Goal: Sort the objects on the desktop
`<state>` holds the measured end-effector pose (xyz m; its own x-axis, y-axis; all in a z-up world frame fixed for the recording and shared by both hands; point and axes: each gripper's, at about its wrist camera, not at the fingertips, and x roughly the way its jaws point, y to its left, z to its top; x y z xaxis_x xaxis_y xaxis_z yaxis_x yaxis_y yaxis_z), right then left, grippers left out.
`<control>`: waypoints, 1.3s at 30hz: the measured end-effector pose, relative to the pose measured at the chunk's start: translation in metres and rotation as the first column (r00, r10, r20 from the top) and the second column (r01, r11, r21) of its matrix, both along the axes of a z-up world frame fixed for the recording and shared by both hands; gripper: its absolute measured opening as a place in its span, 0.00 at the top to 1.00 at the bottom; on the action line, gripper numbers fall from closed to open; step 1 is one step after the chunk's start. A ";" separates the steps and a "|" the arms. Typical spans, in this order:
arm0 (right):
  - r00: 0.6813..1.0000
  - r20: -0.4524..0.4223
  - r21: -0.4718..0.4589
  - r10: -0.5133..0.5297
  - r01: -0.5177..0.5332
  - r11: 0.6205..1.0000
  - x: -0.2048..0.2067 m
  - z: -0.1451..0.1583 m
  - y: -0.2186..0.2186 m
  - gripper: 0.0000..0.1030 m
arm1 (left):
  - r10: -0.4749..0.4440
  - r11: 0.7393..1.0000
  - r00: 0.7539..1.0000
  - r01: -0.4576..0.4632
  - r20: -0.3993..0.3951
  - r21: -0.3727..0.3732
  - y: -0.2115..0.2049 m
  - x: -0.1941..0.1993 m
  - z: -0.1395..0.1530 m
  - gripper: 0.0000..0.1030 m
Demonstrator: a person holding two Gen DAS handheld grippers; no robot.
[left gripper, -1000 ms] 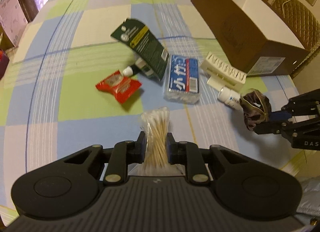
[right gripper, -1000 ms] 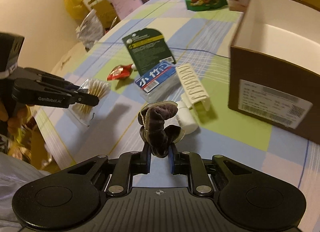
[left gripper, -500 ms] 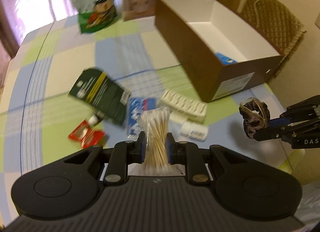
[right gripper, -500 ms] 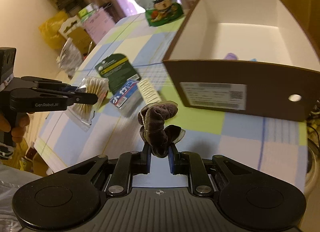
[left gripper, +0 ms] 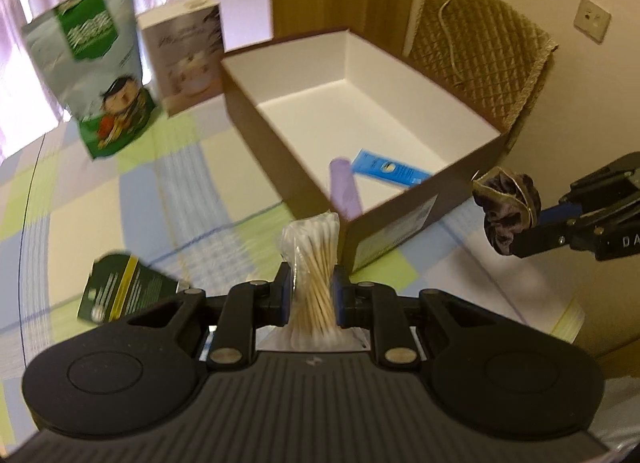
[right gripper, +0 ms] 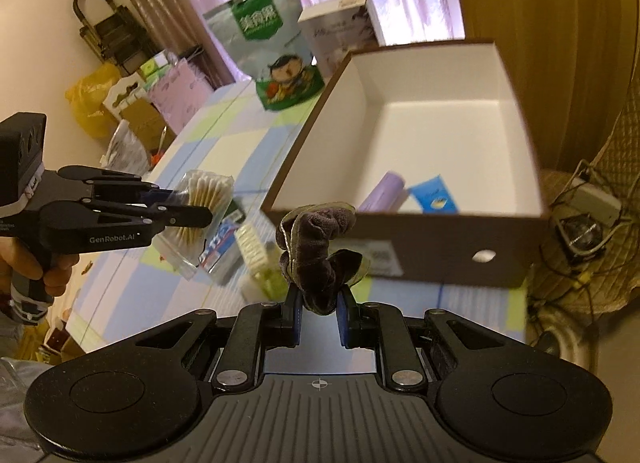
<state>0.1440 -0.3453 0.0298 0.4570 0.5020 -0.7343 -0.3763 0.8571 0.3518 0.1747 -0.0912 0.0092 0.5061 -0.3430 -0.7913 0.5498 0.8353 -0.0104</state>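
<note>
My left gripper [left gripper: 310, 291] is shut on a clear bag of cotton swabs [left gripper: 314, 263], held above the checked tablecloth just short of the brown box [left gripper: 400, 219]. My right gripper [right gripper: 319, 317] is shut on a dark purple scrunchie [right gripper: 318, 251], also in the air near the box's front wall [right gripper: 440, 247]. The open box has a white inside with a lilac tube [left gripper: 345, 187] and a blue tube [left gripper: 390, 172] lying in it. Each gripper shows in the other's view: the left gripper [right gripper: 196, 207] at left with its cotton swabs [right gripper: 206, 199], the right gripper [left gripper: 532, 229] at right with the scrunchie [left gripper: 506, 209].
A green snack bag [left gripper: 94, 75] and a pale carton [left gripper: 186, 53] stand behind the box. A dark green card pack [left gripper: 120, 289], a blue-white pack [right gripper: 218, 241] and a white ridged item [right gripper: 251, 249] lie on the cloth. A quilted chair [left gripper: 480, 47] stands beyond the table.
Both grippers have risen and moved toward the brown box, each keeping its load. The box's inside with the two tubes has come into view, and the loose items on the cloth have dropped low.
</note>
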 end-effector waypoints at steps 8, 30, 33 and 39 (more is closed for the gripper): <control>0.998 0.047 -0.039 0.031 -0.029 0.999 0.034 0.024 -0.013 0.81 | -0.059 0.998 0.997 0.059 0.049 -0.002 -0.028 0.024 0.020 0.84; 0.992 -0.069 -0.247 0.103 -0.117 0.962 0.168 -0.017 -0.017 0.81 | -0.228 0.967 0.972 0.218 0.062 0.132 -0.122 0.120 0.010 0.84; 0.990 -0.093 -0.268 0.110 -0.131 0.954 0.180 -0.029 -0.014 0.81 | -0.235 0.962 0.971 0.226 0.046 0.154 -0.127 0.134 -0.001 0.84; 0.984 -0.107 -0.349 0.140 -0.169 0.922 0.198 -0.047 -0.008 0.81 | -0.265 0.945 0.964 0.259 0.002 0.197 -0.133 0.158 -0.024 0.84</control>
